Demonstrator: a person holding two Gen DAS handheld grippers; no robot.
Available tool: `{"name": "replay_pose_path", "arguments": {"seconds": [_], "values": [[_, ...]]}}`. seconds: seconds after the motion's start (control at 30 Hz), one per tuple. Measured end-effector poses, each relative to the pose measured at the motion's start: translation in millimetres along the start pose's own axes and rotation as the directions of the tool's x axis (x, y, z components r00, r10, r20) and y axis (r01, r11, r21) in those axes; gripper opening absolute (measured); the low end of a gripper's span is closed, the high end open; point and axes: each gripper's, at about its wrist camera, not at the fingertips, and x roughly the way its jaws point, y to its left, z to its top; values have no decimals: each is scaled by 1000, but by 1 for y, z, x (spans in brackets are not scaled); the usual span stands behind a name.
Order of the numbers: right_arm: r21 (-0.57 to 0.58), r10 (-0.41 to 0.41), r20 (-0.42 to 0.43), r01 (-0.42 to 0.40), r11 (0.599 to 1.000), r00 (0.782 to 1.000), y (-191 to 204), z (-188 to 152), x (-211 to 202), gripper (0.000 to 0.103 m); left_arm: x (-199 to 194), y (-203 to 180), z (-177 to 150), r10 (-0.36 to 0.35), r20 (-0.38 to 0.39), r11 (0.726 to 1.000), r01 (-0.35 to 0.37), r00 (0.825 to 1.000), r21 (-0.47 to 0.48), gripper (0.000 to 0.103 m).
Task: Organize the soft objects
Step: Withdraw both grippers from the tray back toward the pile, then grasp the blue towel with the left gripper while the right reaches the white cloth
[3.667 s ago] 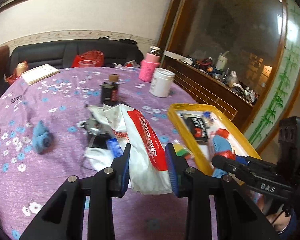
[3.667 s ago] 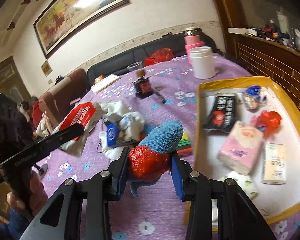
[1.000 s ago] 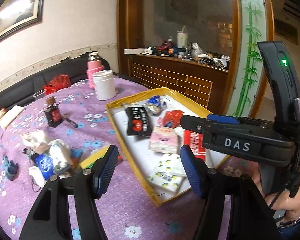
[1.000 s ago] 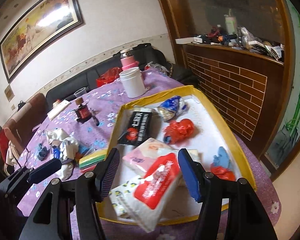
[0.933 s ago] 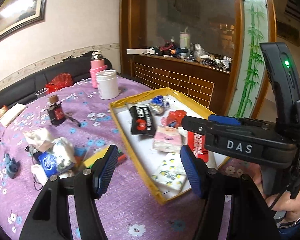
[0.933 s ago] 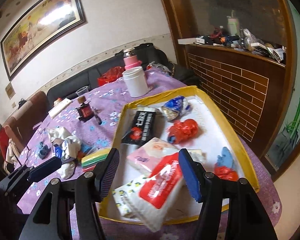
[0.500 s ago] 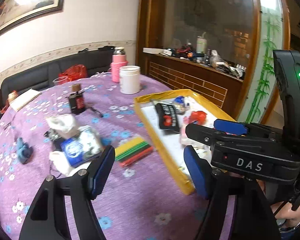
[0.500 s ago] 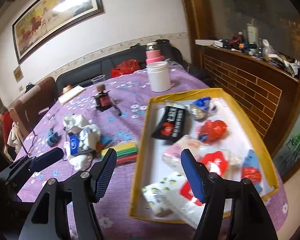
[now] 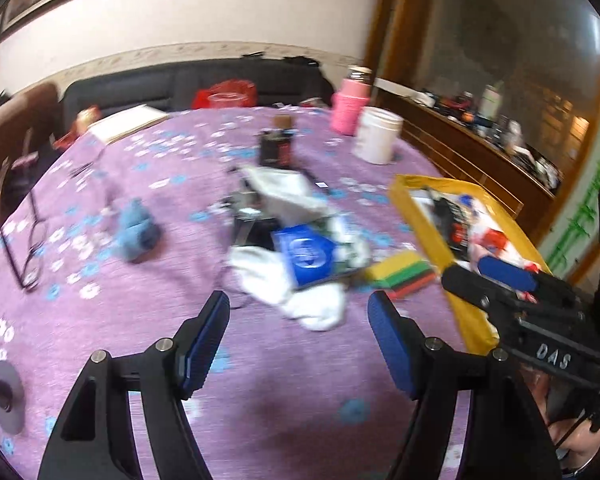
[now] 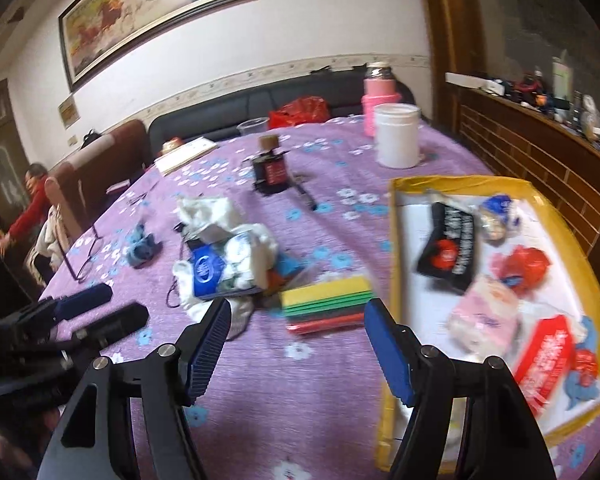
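Soft objects sit in two groups on my round table with its purple flowered cloth (image 10: 260, 380). One group lies inside the shallow yellow-rimmed tray with a white floor (image 10: 396, 248) at the right: a black pouch with a red emblem (image 10: 448, 252), a crumpled red plastic bag (image 10: 524, 266), a pink tissue pack (image 10: 484, 316), a red-and-white wipes pack (image 10: 548, 356) and a small blue-and-white wrapped bundle (image 10: 496, 216). The other group is a loose heap of white cloths around a blue-labelled packet (image 10: 228, 256) near the table's middle, with a small blue knitted cloth (image 9: 136, 228) lying well apart to its left. A flat stack of yellow, green and red sheets (image 10: 326, 304) lies between the heap and the tray, just beside the tray's rim.

My left gripper (image 9: 298, 344) hangs above bare cloth in front of the heap, its blue-padded fingers spread wide and holding nothing. My right gripper (image 10: 296, 352) hangs near the coloured stack, fingers also spread wide and holding nothing. A white plastic jar (image 10: 396, 136), a pink flask (image 10: 378, 96) and a dark bottle with a cork (image 10: 270, 168) stand farther back. The left view is blurred.
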Motion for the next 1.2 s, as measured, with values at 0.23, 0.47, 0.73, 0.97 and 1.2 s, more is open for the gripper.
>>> {"name": "replay_pose_path", "arguments": {"seconds": [0.23,0.47,0.73,0.97,1.2], "values": [[-74,44,-46,-47,996,998,29,-23,29,74,3,45,8,82,-33,994,-84,996,-73,77],[-77,73,-38,-76,994,997,28,-29,33,74,17,86,29,160,-70,980,-167,985,-112,81],[-31,123,-26,-124,992,992,19,-32,31,74,80,117,59,255,-208,954,-281,944,-104,82],[-10,150,-18,-150,989,989,14,-32,29,74,125,139,56,321,-263,922,-364,910,-134,41],[-6,148,-36,-148,989,988,14,-31,34,74,104,124,50,313,-214,934,-341,925,-108,38]]}}
